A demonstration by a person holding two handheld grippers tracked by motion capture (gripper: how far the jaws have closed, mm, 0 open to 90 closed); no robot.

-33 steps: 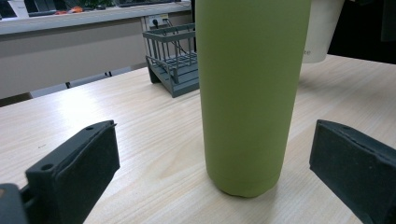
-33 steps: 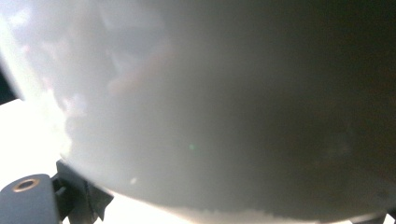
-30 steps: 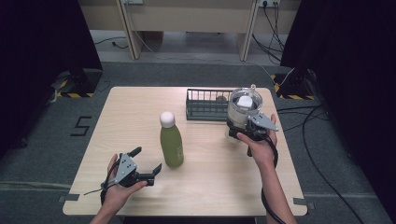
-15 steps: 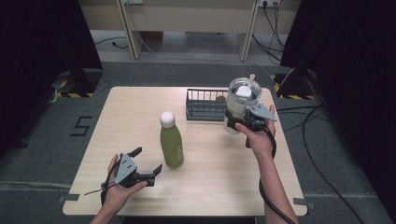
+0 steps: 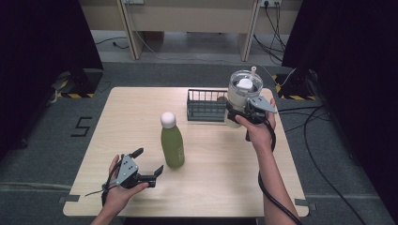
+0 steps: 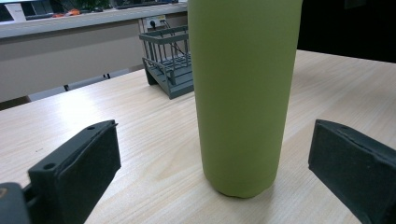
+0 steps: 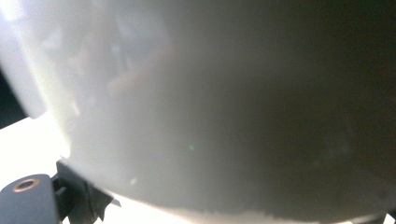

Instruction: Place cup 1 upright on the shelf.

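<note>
The bottle [image 5: 172, 144] is matt olive green with a white cap, and the surface [image 5: 141, 117] under it is pale wood with a fine straight grain. Behind the bottle stands a dark grey wire basket [image 5: 205, 106], and beside that basket a clear, whitish jar [image 5: 239, 101] with a white knob on its transparent lid. The left gripper [image 5: 151, 169] and the right gripper [image 5: 236, 114] have black fingers, each gripper carries a grey plate, and the floor is grey with a black-and-yellow striped strip beyond the basket.

clear lidded tumbler [image 5: 242, 97] | upright, lifted off table, beside rack | green bottle [image 5: 172, 140] | upright, mid-table
</note>
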